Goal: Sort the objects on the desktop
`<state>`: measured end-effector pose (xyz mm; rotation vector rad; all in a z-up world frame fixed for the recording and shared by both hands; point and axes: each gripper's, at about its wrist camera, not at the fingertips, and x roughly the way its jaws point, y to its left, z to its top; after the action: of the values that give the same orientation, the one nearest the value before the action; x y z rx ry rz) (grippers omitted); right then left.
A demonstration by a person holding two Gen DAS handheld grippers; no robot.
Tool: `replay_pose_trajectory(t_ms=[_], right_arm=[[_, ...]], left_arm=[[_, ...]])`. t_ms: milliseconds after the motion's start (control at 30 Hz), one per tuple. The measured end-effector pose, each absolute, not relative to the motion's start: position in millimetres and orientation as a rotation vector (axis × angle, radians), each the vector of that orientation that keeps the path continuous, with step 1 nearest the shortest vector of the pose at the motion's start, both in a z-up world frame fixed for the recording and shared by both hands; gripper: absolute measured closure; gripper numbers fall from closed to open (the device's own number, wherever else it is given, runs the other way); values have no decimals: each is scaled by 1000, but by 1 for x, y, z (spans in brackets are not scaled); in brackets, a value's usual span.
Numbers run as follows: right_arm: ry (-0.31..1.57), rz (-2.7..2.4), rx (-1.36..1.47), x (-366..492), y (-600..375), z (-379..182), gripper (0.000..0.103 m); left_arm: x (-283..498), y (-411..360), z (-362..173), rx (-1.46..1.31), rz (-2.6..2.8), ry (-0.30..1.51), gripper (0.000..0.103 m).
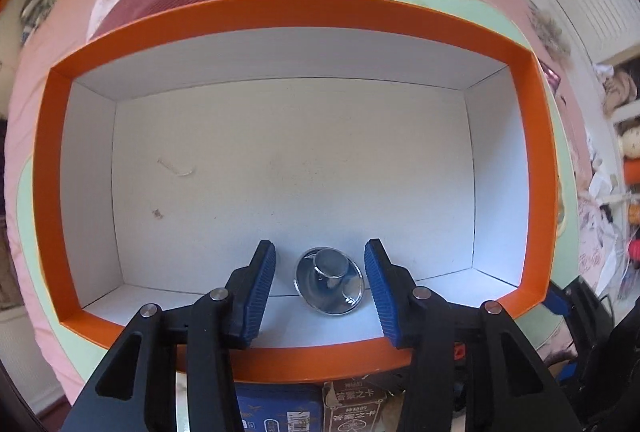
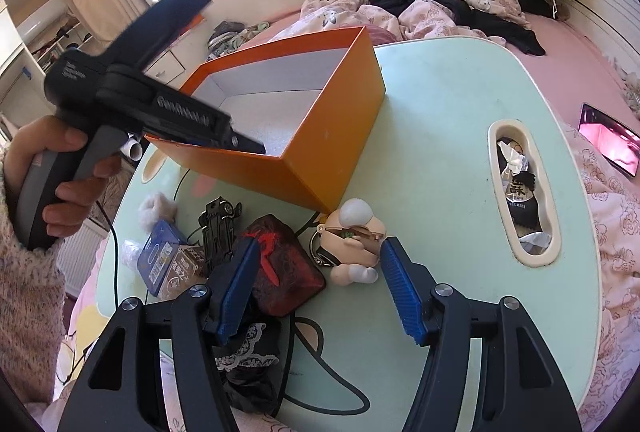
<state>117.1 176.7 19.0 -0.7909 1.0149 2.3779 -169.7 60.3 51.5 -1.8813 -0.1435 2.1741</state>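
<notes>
An orange box (image 1: pixel 280 11) with a white inside fills the left wrist view. A shiny round metal object (image 1: pixel 329 280) lies on the box floor near the front wall. My left gripper (image 1: pixel 320 268) is open, its blue pads either side of the object without touching it. In the right wrist view the box (image 2: pixel 320 135) stands on a pale green table (image 2: pixel 440 159), and the left gripper (image 2: pixel 240 143) reaches into it. My right gripper (image 2: pixel 316 272) is open and empty above a pig figurine keychain (image 2: pixel 354 244) and a red and black pouch (image 2: pixel 280 264).
A blue tin (image 2: pixel 158 256), a brown card box (image 2: pixel 184 268), a black toy (image 2: pixel 218 228), a white fluffy ball (image 2: pixel 156 207) and black lace cloth (image 2: pixel 244 352) lie at the table's front left. A slot (image 2: pixel 524 187) in the table holds packets. A bed with clothes lies behind.
</notes>
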Motion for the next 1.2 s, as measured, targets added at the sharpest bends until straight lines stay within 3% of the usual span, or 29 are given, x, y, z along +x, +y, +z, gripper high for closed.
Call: replay_pose_trajectory(t_ms=[100,200,400,733,867,1200], right_arm=[[1020,2374,-789,117,177,19,40],[1022,2370,-787,117,177,19,40],[1044,2352,-770,121,179,19,40],[1026,2449,-698,124,167,51,40],[1180,2608,-757,106,164,55,40],[1168,2518,-815,84,207,49,40]], left_arm=[[-169,66,52,-1877,2184,-105,58],[-167,71,54,-1863,2224,-13,79],[-164,64,60,-1764,2246,-126,80],[-110,7,136,-1394,2332,-368,80],[-84,-10,118,-1399,2396,-379,80],[-71,-19,54,-1433,2455,-532,76]])
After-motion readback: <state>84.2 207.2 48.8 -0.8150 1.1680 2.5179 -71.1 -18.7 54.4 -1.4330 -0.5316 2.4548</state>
